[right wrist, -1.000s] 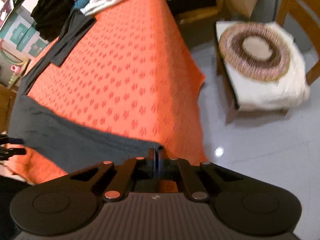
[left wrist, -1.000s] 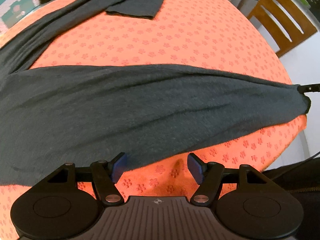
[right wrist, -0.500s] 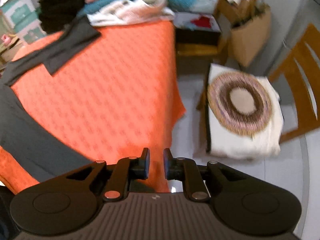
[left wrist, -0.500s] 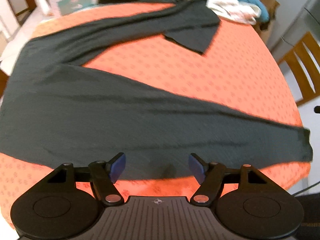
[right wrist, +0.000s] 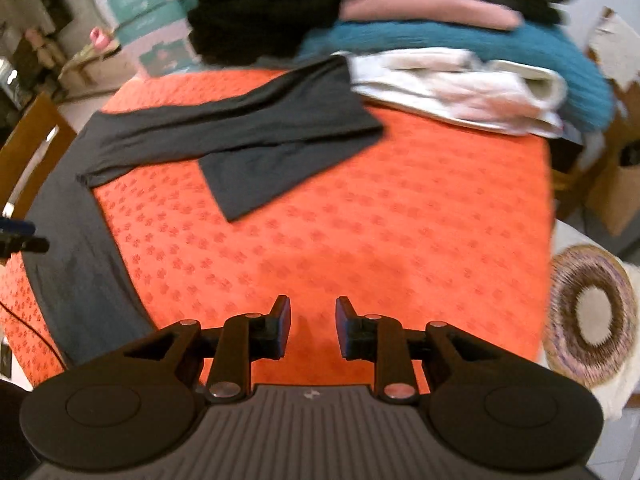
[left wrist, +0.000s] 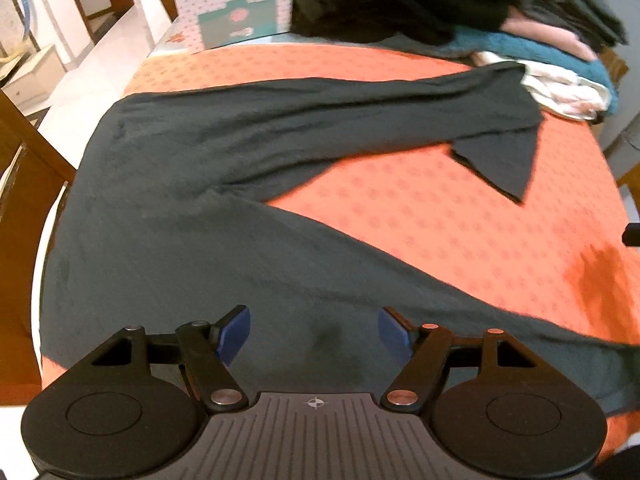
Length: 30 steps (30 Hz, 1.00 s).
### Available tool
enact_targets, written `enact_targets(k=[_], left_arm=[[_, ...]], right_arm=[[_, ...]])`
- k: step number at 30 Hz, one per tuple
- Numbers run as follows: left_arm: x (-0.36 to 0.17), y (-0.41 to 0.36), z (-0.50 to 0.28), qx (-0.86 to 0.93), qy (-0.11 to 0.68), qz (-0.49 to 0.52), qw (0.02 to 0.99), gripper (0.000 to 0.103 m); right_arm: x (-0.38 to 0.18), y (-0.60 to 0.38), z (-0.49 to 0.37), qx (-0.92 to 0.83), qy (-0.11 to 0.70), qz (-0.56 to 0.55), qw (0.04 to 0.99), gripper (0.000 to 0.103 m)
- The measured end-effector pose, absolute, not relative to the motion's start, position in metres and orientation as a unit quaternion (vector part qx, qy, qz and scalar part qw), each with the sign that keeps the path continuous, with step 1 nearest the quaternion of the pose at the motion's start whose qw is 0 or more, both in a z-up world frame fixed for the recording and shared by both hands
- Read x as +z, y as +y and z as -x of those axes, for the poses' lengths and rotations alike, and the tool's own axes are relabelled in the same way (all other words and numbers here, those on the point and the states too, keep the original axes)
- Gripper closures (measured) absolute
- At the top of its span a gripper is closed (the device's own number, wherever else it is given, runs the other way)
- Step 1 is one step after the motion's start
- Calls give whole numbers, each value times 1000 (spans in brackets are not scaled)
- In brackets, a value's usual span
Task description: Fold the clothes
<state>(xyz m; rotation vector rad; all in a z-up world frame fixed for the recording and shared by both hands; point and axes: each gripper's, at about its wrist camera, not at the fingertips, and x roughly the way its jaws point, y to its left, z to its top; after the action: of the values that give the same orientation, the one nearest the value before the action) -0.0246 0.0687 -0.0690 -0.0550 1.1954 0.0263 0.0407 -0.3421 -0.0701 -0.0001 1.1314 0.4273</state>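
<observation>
Dark grey trousers (left wrist: 200,216) lie spread on the orange patterned tablecloth (left wrist: 400,208), one leg running toward the far right with its end folded back, the other along the near edge. My left gripper (left wrist: 314,330) hovers open above the near leg, nothing between its blue pads. In the right wrist view the same trousers (right wrist: 240,140) lie at the left and far side. My right gripper (right wrist: 312,326) is over bare orange cloth (right wrist: 360,220), its jaws opening with nothing between them. The left gripper's tip (right wrist: 20,240) shows at the left edge.
A pile of folded clothes (right wrist: 440,52), black, pink, teal and white, sits at the table's far end beside a teal and white box (left wrist: 228,4). Wooden chairs (left wrist: 24,184) stand at the left. A chair with a round woven cushion (right wrist: 592,316) stands right of the table.
My right gripper let go of the trouser leg's end, opened and swung over the table toward the far pile. The left gripper stayed open and moved left over the near leg.
</observation>
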Motion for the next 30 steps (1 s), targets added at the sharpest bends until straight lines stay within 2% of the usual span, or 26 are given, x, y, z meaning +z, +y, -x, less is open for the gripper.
enact_targets(k=[5, 8, 14, 16, 20, 21, 22, 23, 25, 26, 30], left_arm=[[-78, 87, -8, 23, 559, 28, 828, 30], [-85, 96, -28, 31, 558, 24, 829, 30], [-99, 110, -58, 50, 555, 15, 830, 32], [-104, 115, -64, 52, 559, 18, 828, 40], [-114, 122, -66, 54, 565, 22, 823, 56], [-116, 123, -65, 54, 566, 22, 822, 69], [-117, 125, -64, 55, 566, 24, 822, 81], [-117, 127, -63, 56, 564, 26, 824, 85], [-117, 131, -61, 59, 559, 33, 826, 93], [-116, 133, -60, 61, 556, 40, 828, 94], [-109, 140, -58, 67, 546, 62, 833, 94]], right_arm=[[-81, -286, -73, 217, 542, 30, 812, 73], [-91, -264, -90, 214, 546, 40, 809, 68], [-112, -244, -122, 168, 570, -12, 804, 63], [-117, -240, -127, 155, 576, -21, 803, 59], [-120, -230, -130, 146, 576, -9, 804, 56], [-119, -227, -130, 144, 576, -2, 805, 57], [-119, -224, -129, 144, 575, 7, 806, 62], [-119, -221, -129, 143, 573, 16, 807, 65], [-118, -218, -128, 140, 569, 37, 810, 92], [-117, -221, -128, 142, 569, 33, 809, 101], [-109, -234, -125, 147, 563, 42, 812, 100]])
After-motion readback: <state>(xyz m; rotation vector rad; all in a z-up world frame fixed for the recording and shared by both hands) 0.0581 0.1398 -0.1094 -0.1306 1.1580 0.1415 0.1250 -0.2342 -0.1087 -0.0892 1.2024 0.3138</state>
